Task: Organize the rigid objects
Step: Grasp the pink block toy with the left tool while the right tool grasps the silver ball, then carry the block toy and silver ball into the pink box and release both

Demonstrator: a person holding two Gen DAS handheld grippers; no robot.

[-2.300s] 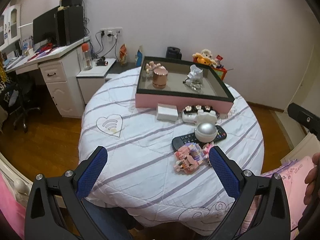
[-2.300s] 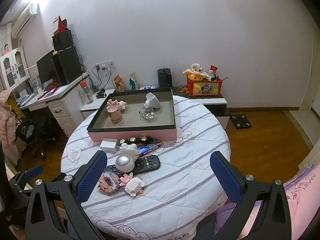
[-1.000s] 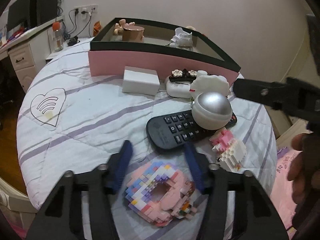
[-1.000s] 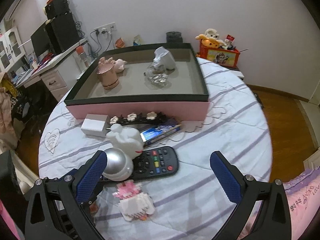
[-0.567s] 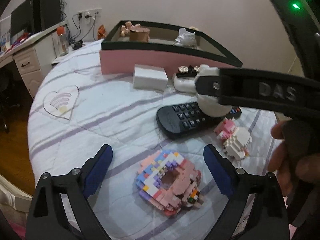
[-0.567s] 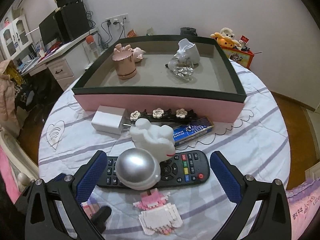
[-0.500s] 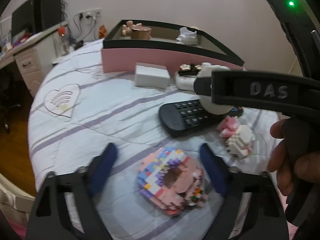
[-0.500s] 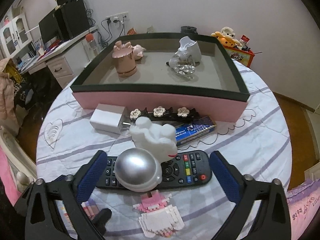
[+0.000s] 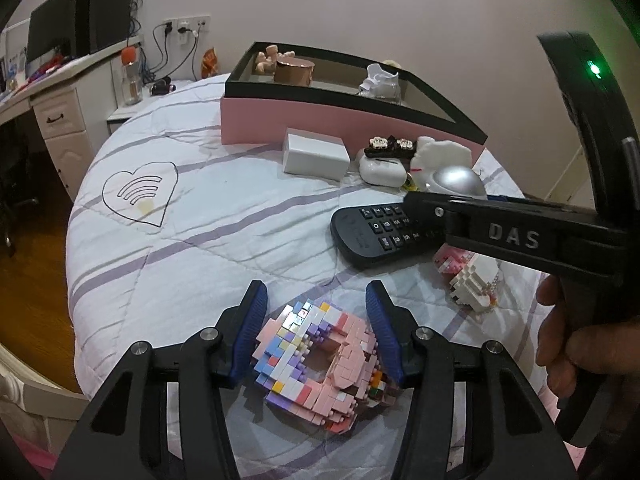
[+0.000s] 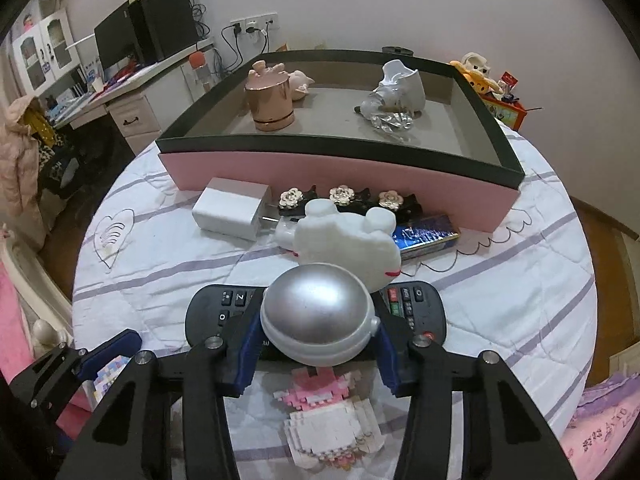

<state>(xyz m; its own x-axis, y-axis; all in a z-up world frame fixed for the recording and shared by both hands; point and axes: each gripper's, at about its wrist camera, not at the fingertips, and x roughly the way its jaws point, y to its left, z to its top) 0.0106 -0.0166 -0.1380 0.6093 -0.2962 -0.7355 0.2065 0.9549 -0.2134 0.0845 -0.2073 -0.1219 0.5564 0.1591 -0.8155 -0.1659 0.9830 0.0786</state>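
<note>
My left gripper [image 9: 316,332] is shut on the pastel brick donut [image 9: 320,356], which lies on the quilted table near its front edge. My right gripper [image 10: 316,340] is shut on the silver dome [image 10: 318,312] that sits on the black remote [image 10: 416,308]. The dome also shows in the left wrist view [image 9: 454,180], behind the right gripper's arm. A pink and white brick figure [image 10: 332,428] lies just below the right gripper. The pink tray [image 10: 340,172] stands at the back with a copper jar [image 10: 270,98] and a white shoe ornament [image 10: 400,84] in it.
In front of the tray lie a white box [image 10: 232,208], a black flower hair clip [image 10: 344,198], a white bear figure [image 10: 348,240] and a blue packet [image 10: 426,236]. A desk with a monitor [image 10: 120,40] stands at the far left.
Both grippers have closed: the left one on the brick donut, the right one on the silver dome after coming down and forward to it.
</note>
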